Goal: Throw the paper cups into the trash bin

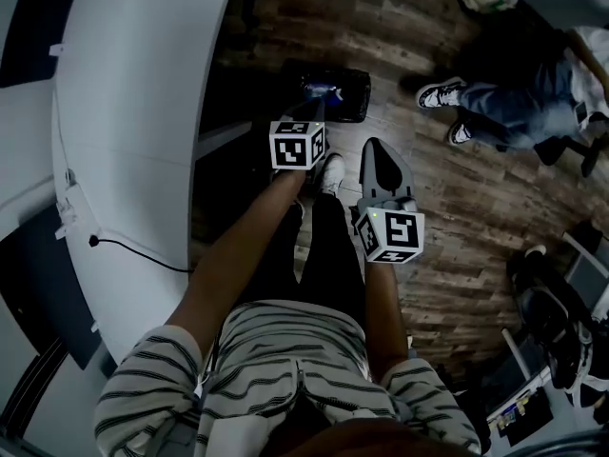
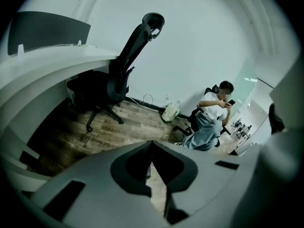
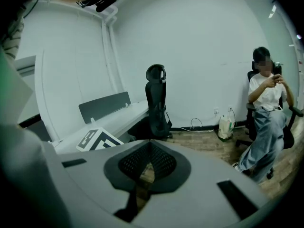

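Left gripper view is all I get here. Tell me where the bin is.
Observer: In the head view a black bin stands on the wood floor, just past the left gripper.
Operator: Say what is in it.
Observer: A pale thing shows inside the bin. It is too small to name.
Operator: Report the right gripper.
Observer: In its own view the right gripper has its jaws together, with nothing between them.
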`<state>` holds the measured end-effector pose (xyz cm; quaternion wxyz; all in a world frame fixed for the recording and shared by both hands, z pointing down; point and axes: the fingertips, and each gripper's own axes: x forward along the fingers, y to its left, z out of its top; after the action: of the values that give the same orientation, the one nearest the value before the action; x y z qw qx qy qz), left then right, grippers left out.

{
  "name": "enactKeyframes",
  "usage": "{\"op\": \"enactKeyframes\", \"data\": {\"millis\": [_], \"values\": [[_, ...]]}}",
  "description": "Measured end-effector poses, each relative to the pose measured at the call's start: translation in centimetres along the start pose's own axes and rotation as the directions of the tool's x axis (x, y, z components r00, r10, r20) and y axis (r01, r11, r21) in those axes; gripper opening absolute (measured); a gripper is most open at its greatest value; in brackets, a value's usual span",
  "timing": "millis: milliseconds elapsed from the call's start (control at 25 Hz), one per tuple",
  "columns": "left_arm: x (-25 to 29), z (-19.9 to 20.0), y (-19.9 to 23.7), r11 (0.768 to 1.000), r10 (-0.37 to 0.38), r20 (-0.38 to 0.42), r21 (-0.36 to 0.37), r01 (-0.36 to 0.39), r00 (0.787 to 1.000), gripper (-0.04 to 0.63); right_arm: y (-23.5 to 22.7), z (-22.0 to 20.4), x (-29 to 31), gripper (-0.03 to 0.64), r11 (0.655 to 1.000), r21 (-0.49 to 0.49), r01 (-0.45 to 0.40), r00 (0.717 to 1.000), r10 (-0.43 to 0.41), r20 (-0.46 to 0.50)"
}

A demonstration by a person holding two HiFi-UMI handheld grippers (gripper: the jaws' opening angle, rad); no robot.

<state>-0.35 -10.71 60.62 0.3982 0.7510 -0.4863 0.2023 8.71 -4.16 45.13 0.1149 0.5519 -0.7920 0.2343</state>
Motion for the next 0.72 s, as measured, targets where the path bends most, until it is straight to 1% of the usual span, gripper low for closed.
{"op": "enactKeyframes", "data": {"millis": [80,240,400,600,720], "values": [[-1.2,1.1,-0.5,1.0,-0.012,0.027,-0.005,0.013,1.0,0.023,0.5,0.8,-0.2,0.015,1.0,-0.009,-0.004,1.0,0.005,0.013],[-3.5,2.8,-2.1,0.999,-0.036,0.075,0.01,0.035,0.997,0.023,1.2,2.2,-1.2,0.015,1.0,-0.019,-0.009,0.999,0.009,0.034],[-6.5,3.9,-3.4,0.999,-0.051,0.117,0.021,0.049,0.992,0.023,1.8,3.7,-2.6,0.015,1.0,0.003,-0.015,0.998,0.015,0.056],[-10.3,5.1,-5.0,0.996,-0.071,0.162,0.073,0.06,0.984,0.023,2.7,5.5,-4.4,0.015,1.0,-0.002,-0.02,0.996,0.02,0.088],[-12.5,6.3,-5.8,0.993,-0.081,0.201,0.096,0.063,0.976,0.023,3.4,6.5,-5.2,0.015,1.0,-0.011,-0.024,0.993,0.025,0.112]]}}
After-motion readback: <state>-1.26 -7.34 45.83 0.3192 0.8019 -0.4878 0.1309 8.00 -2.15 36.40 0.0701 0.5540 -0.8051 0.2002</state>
